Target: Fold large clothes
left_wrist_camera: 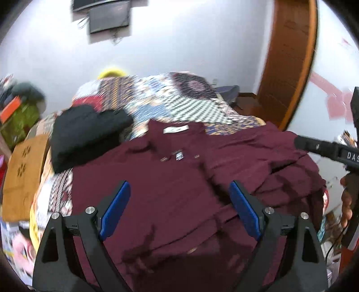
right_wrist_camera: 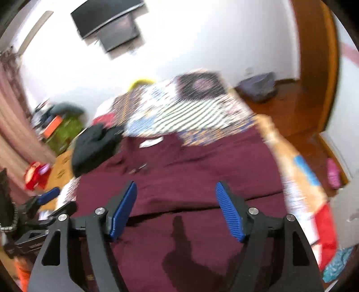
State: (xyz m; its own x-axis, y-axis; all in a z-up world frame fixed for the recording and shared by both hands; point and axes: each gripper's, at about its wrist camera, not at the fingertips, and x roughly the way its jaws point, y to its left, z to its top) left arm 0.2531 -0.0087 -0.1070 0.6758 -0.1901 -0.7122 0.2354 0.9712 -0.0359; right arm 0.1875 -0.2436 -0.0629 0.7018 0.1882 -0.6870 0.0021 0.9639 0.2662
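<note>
A large maroon shirt (left_wrist_camera: 170, 179) lies spread on the patterned bedspread (left_wrist_camera: 170, 98), collar and white label at the far end, its right side bunched in folds. My left gripper (left_wrist_camera: 179, 186) hovers above its middle, blue pads wide apart with nothing between them. In the right wrist view the same maroon shirt (right_wrist_camera: 202, 170) fills the foreground, a fold line running across it. My right gripper (right_wrist_camera: 176, 187) stands open over the cloth, holding nothing. The right gripper's black body (left_wrist_camera: 325, 150) shows at the right edge of the left wrist view, with a hand (left_wrist_camera: 346, 202) below it.
A folded black garment (left_wrist_camera: 87, 132) rests on the bed at the far left. A brown cardboard box (left_wrist_camera: 24, 170) sits beside the bed on the left. A wooden door (left_wrist_camera: 289, 60) stands at the right, and a dark screen (left_wrist_camera: 107, 15) hangs on the white wall.
</note>
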